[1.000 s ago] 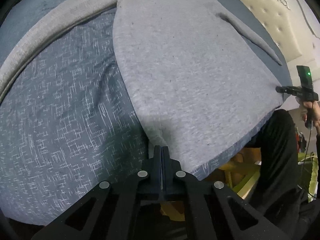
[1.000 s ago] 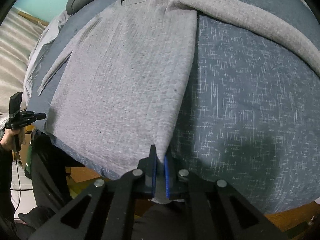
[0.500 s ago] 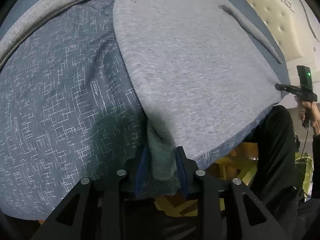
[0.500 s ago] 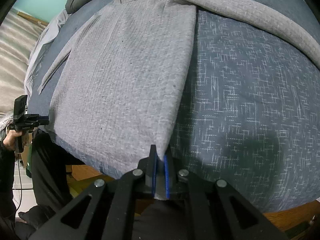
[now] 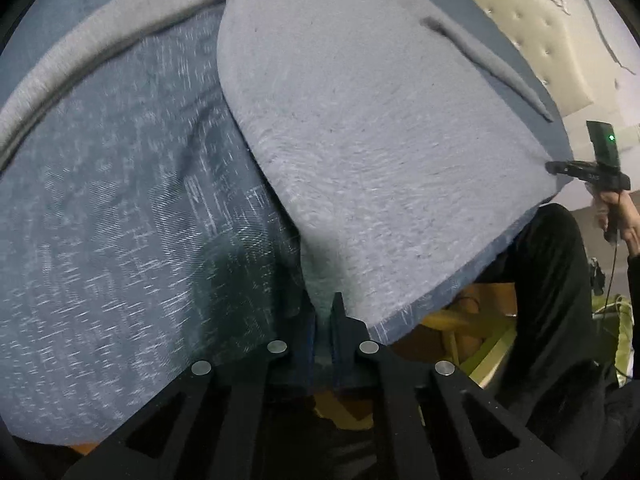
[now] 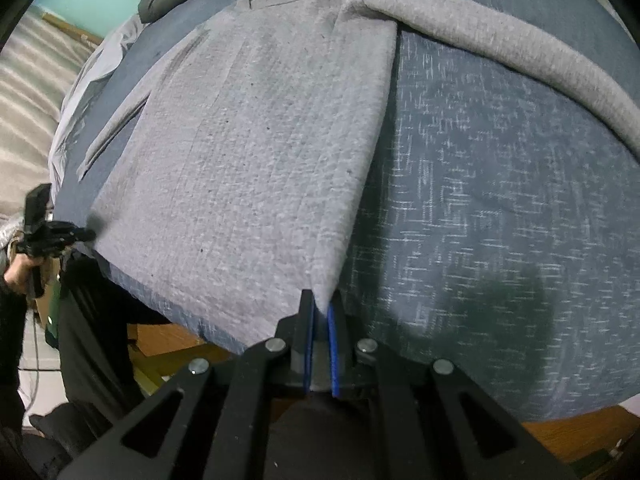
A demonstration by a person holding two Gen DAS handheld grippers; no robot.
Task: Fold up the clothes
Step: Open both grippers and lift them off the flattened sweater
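Through the left wrist, my left gripper has just been closing and now pinches the hem corner of the grey sweater, which lies flat on the blue bedspread. Through the right wrist, my right gripper clamps the sweater's opposite hem corner at the bedspread's near edge.

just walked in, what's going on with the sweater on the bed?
A person is folding a grey sweater laid flat on a blue bedspread, with a handheld gripper in each hand. The left gripper and the right gripper each pinch a bottom corner of the hem at the bed's near edge. The left jaws have just been closing onto the fabric; the right ones are shut on it. Both sleeves lie spread out to the sides, so no fold is made yet.
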